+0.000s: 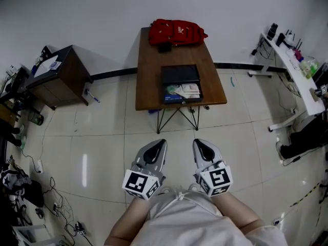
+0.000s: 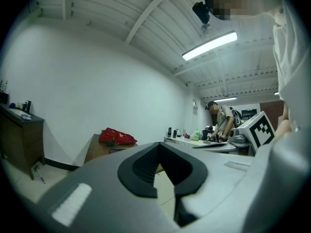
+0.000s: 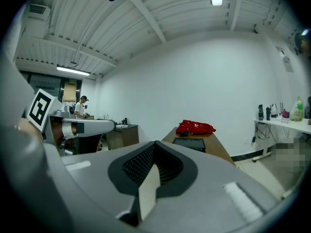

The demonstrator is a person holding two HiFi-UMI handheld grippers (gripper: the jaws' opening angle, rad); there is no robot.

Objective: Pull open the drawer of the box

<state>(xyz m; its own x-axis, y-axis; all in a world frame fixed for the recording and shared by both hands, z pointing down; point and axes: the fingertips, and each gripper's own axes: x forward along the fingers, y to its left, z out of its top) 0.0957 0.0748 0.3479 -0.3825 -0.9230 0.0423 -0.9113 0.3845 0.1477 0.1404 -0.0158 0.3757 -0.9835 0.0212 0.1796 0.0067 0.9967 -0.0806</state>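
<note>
Brown wooden counter (image 1: 151, 76) stands straight ahead of us across white tiled floor (image 1: 102, 152), its long axis running away from us.

- Black box (image 1: 180, 74) sits on the counter's near half. Its drawer (image 1: 182, 102) reaches toward the counter's near edge, with pale papers (image 1: 185, 90) showing inside. We judge it already drawn out along that same axis.
- Red fabric bag (image 1: 177, 31) lies at the counter's far end.
- Left tool (image 1: 158, 144) and right tool (image 1: 200, 143) are held at our waist, well short of the counter's near edge, noses toward it.
- The box lies dead ahead between them, and neither is clearly nearer.
- In their own views, left tool (image 2: 163, 147) and right tool (image 3: 155, 147) have jaws closed together with nothing between.

Writing: only the square black-and-white markers on the tool cubes. A pale mark on the bag is too small to read, and so is any print on the papers.
</note>
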